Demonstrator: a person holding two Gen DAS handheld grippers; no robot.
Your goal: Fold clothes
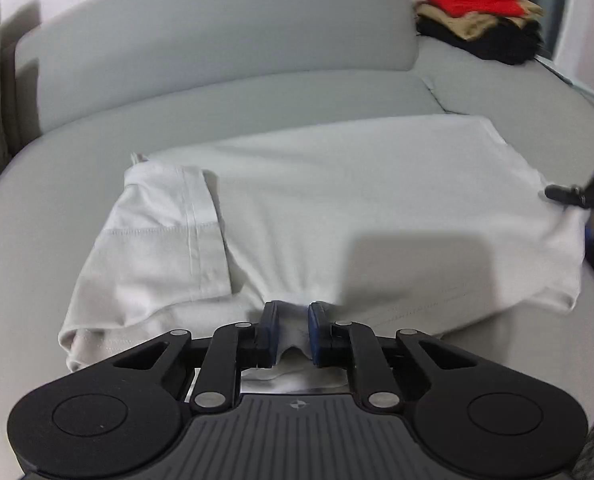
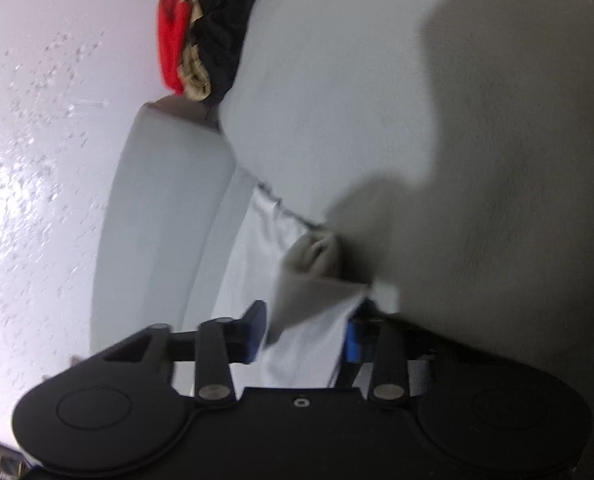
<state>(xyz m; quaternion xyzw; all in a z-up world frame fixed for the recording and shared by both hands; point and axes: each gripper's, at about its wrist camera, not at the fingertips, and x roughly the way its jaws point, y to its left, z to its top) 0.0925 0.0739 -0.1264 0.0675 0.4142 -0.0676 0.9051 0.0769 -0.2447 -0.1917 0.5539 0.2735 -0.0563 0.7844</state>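
Note:
A white T-shirt [image 1: 357, 208] lies partly folded on the grey sofa seat [image 1: 37, 240], one sleeve turned in at the left. My left gripper [image 1: 293, 332] is shut on the shirt's near edge, and a bunch of white cloth shows between its blue pads. In the left wrist view the right gripper [image 1: 577, 194] sits at the shirt's right corner. In the right wrist view that gripper [image 2: 305, 336] is rolled sideways, and the shirt's corner [image 2: 309, 340] fills the gap between its blue pads and is gripped there.
A pile of folded clothes [image 1: 477, 12], red on top of tan and black, sits at the sofa's far right end. The grey backrest [image 1: 217, 32] runs behind the shirt. A white wall [image 2: 37, 160] stands behind the sofa.

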